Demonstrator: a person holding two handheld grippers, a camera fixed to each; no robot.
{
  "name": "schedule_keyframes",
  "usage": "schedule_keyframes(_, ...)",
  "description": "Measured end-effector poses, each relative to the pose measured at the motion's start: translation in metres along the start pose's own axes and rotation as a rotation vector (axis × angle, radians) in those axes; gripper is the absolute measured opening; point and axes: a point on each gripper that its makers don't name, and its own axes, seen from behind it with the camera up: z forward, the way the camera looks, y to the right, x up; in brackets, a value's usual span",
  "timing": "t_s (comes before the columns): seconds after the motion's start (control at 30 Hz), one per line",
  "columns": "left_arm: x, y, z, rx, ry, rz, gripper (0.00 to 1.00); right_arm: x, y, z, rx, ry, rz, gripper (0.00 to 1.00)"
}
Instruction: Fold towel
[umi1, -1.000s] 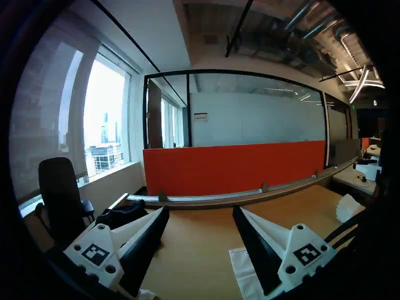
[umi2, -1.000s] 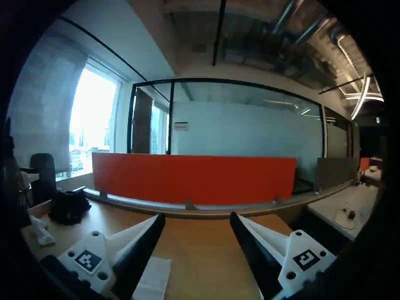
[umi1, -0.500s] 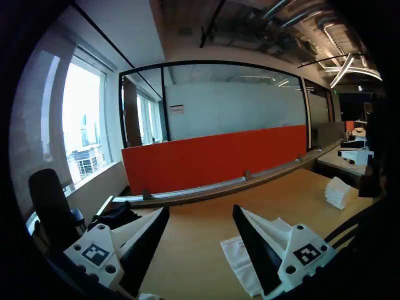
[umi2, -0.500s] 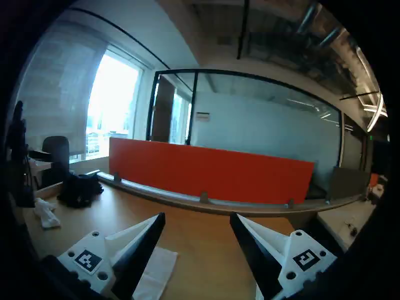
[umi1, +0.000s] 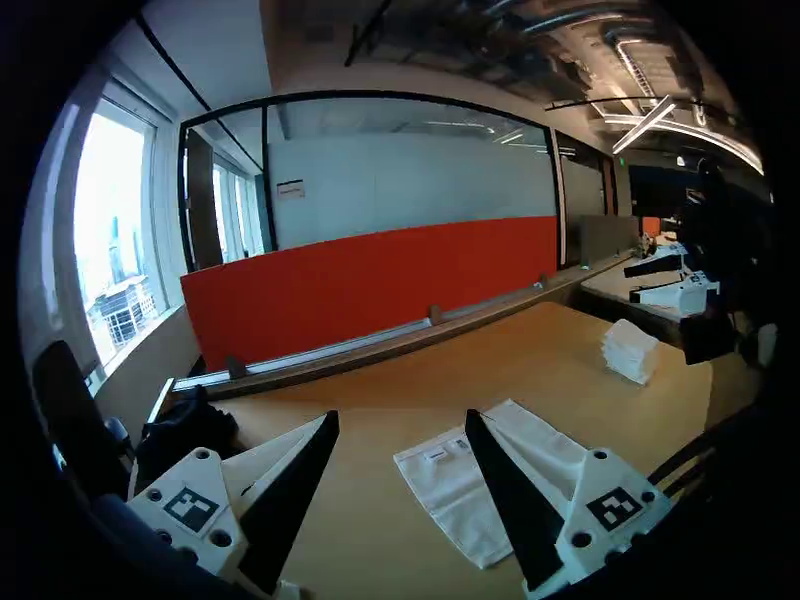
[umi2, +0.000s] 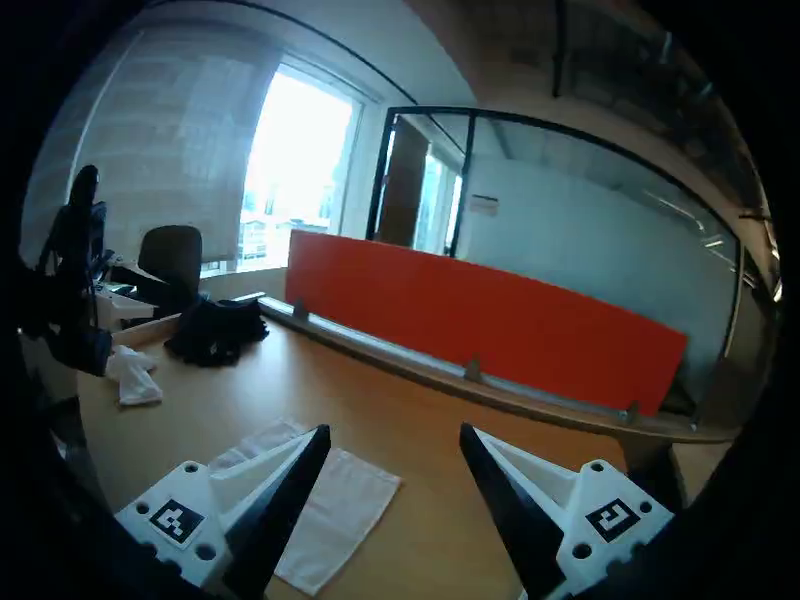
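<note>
While both tools hang above the bench (umi1: 380, 520) with nothing between their fingers, the folding appears not to have started. The left tool (umi1: 400, 415) has its two fingers spread wide apart and grips nothing. The right tool (umi2: 393, 430) is spread just as wide and is also empty.

Seen from the left gripper view, the white towel (umi1: 455, 485) lies flat on the wooden bench at about 5 o'clock, low in the picture. Its far part is hidden behind that tool's right-hand finger. Small labels show near the towel's far edge. Seen from the right gripper view, the same towel (umi2: 340, 500) lies at about 7 o'clock, running under that tool's left-hand finger. No crease or doubled edge is plain to see, though whether it is a single layer cannot be told for sure.

A stack of folded cloths (umi1: 630, 350) sits at 3 o'clock in the left gripper view, well apart from the towel. A crumpled white cloth (umi2: 130, 375) and a black bag (umi2: 215, 330) lie toward 9 o'clock in the right gripper view. An orange partition (umi2: 480, 320) runs along the bench's far edge.

By this showing, every step is left: lowering the tools, taking hold of the towel's edge or corners, and carrying one side over the other.
</note>
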Motion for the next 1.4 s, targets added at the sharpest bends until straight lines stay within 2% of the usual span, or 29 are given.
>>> schedule_keyframes(0.17,-0.020,0.017,0.007,-0.075,-0.057,0.029,0.94,-0.019,-0.016,0.002,0.058,-0.064,-0.030,1.00)
schedule_keyframes(0.4,-0.040,0.037,0.013,-0.146,-0.100,0.064,0.94,-0.040,-0.027,0.013,0.128,-0.127,-0.051,1.00)
schedule_keyframes(0.6,-0.060,0.047,0.016,-0.177,-0.133,0.050,0.94,-0.061,-0.034,0.019,0.163,-0.166,-0.054,1.00)
schedule_keyframes(0.83,-0.087,0.058,0.022,-0.199,-0.171,0.050,0.94,-0.099,-0.038,0.027,0.188,-0.218,-0.062,1.00)
schedule_keyframes(1.17,-0.140,0.078,0.031,-0.242,-0.251,0.058,0.94,-0.153,-0.051,0.040,0.220,-0.290,-0.047,1.00)
schedule_keyframes(1.4,-0.178,0.090,0.039,-0.270,-0.314,0.061,0.94,-0.192,-0.063,0.047,0.256,-0.353,-0.064,1.00)
